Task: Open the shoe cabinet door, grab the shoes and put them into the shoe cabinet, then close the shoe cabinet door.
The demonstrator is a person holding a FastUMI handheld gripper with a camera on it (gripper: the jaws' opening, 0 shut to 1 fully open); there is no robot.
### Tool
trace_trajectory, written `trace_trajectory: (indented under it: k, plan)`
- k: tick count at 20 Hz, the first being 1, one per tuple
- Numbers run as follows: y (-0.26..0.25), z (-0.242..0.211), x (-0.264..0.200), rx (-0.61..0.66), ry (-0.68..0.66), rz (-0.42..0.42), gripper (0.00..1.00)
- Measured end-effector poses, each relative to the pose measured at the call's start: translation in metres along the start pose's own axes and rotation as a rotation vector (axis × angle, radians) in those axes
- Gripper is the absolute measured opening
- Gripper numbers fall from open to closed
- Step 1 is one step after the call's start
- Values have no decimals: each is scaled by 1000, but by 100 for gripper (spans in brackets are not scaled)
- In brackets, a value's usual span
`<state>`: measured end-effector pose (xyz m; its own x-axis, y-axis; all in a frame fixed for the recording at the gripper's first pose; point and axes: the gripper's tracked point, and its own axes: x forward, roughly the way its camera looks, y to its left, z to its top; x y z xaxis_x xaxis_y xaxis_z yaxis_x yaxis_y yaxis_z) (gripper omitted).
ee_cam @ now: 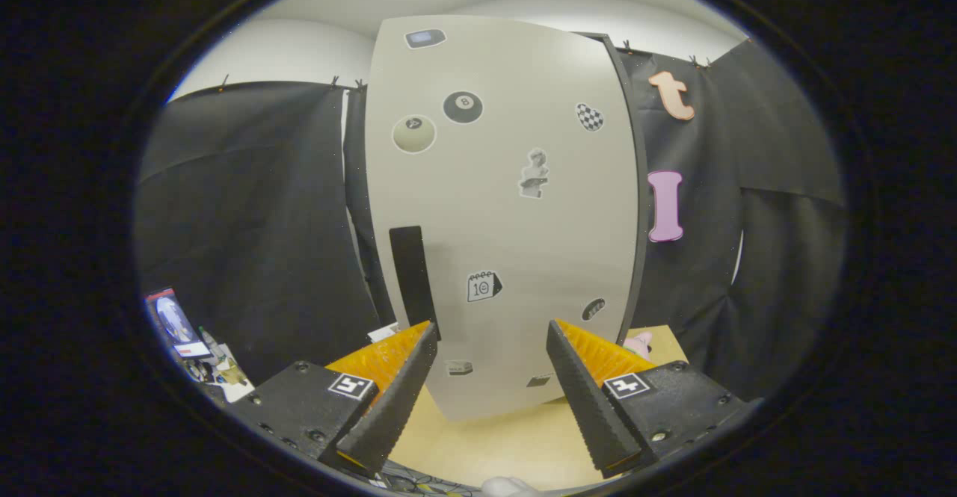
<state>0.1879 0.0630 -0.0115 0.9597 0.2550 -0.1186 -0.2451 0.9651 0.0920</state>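
A small pink object (639, 343) is largely hidden behind the right finger and the pale grey sticker-covered cabinet door (501, 213) — its identity cannot be told; the cabinet's interior is concealed.

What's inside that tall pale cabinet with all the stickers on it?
Cannot tell: the pale stickered cabinet door is closed, covering the inside. Its black vertical handle sits just ahead of the open orange-and-black gripper, which holds nothing.
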Motion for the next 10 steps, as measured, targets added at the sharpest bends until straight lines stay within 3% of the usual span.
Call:
trace_trajectory:
  k: [10]
  plan:
    - [-10,17,-44,-11,-49,-165,97]
